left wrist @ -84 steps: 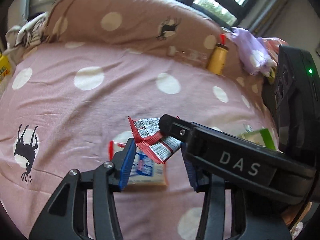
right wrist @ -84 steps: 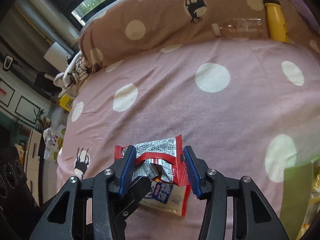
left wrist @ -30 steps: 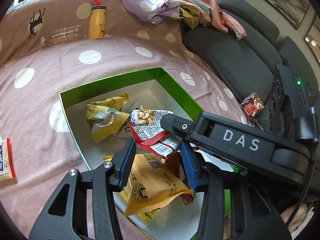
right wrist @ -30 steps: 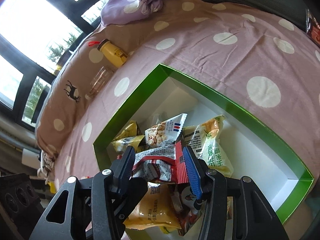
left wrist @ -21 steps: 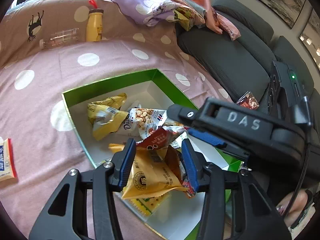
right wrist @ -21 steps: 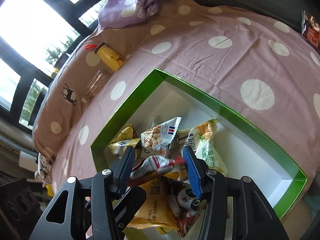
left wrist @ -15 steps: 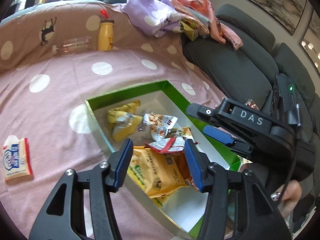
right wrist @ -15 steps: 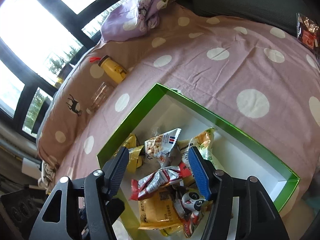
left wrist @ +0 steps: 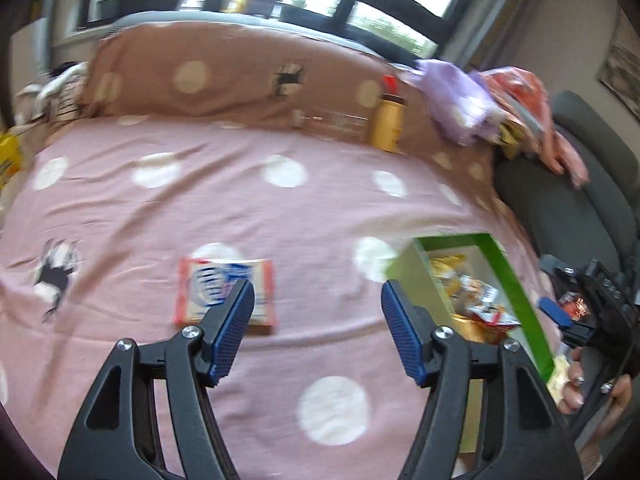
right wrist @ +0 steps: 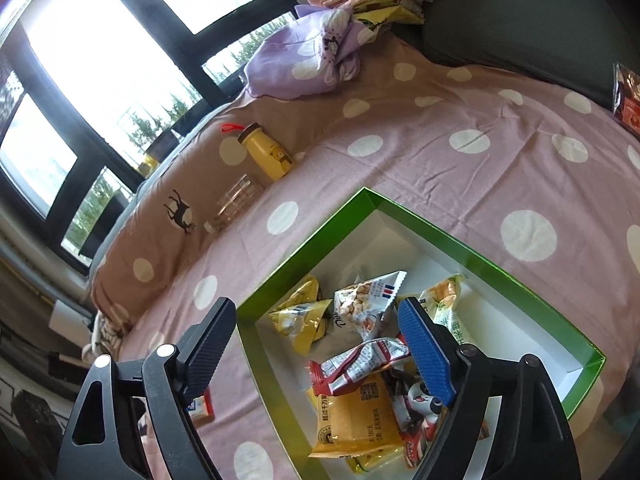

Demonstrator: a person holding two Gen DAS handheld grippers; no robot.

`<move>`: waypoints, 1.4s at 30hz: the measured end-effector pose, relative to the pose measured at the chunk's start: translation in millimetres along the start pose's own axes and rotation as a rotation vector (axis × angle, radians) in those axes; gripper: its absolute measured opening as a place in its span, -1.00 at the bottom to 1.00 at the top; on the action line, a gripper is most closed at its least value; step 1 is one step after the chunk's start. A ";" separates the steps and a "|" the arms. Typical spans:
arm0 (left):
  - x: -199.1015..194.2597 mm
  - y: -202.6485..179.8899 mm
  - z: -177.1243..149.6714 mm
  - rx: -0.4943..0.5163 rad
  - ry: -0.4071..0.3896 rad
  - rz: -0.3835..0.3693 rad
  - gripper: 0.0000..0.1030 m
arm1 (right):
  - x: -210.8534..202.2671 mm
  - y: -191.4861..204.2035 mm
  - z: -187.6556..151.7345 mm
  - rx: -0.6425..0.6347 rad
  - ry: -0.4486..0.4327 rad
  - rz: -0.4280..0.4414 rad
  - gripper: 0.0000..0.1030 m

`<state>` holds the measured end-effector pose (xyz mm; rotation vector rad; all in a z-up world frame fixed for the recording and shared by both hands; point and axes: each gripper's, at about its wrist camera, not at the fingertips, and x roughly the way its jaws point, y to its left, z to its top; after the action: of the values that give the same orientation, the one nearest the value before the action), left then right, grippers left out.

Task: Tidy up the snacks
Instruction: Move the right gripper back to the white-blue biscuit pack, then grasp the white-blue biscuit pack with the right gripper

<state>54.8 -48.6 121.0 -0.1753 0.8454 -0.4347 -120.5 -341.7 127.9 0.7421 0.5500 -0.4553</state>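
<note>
in the green box (right wrist: 400,208), snacks; both jaws empty, spread

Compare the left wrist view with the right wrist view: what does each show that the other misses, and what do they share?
Only the left wrist view shows the whole red-and-white snack packet lying on the bedspread beyond the open left gripper. Only the right wrist view shows the green box's white interior, with the red-and-silver packet on the pile, below the open right gripper. Both show the box and the yellow bottle.
</note>
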 end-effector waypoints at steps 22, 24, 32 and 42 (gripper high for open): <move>23.0 107.6 -12.8 -0.266 0.039 0.138 0.66 | 29.5 92.8 -43.7 -0.265 0.085 0.032 0.63; 27.6 111.8 -13.8 -0.279 0.046 0.145 0.66 | 37.3 100.5 -48.4 -0.274 0.119 0.067 0.63; 53.7 121.7 -18.4 -0.304 0.097 0.127 0.65 | 109.0 151.9 -74.3 -0.242 0.398 0.261 0.63; 74.7 110.9 -15.3 -0.217 0.122 0.126 0.57 | 197.8 184.9 -128.4 -0.372 0.575 0.221 0.59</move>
<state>120.2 18.7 24.4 -0.2965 1.0176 -0.2370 96.8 -164.9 21.6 0.5593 1.0451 0.0805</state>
